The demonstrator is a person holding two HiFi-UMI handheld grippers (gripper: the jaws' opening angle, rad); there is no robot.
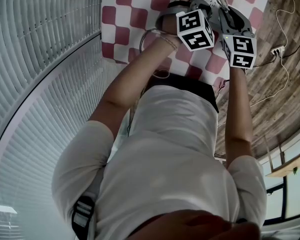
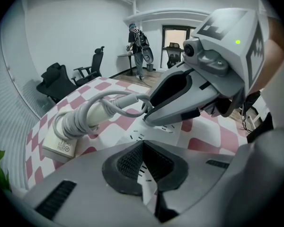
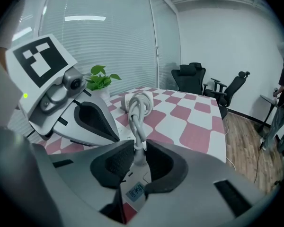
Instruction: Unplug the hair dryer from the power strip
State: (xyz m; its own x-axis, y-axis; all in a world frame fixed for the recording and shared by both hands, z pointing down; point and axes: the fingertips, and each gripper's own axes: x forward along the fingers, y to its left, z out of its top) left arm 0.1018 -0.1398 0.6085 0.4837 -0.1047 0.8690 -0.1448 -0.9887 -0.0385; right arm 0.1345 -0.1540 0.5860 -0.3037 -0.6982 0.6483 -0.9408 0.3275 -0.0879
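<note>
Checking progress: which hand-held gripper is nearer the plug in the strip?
Right hand-held gripper: jaws clasp the plug. Left hand-held gripper sits beside, over the power strip.

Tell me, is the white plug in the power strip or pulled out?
In. The white plug sits flush in the white plastic power strip, gripped by the right tongs.

The person wears a white short-sleeved shirt (image 1: 165, 149). The left hand-held gripper (image 2: 143, 164) and right hand-held gripper (image 3: 138, 162) are grey and black-padded, each bearing a black-and-white marker cube (image 1: 195, 30).
</note>
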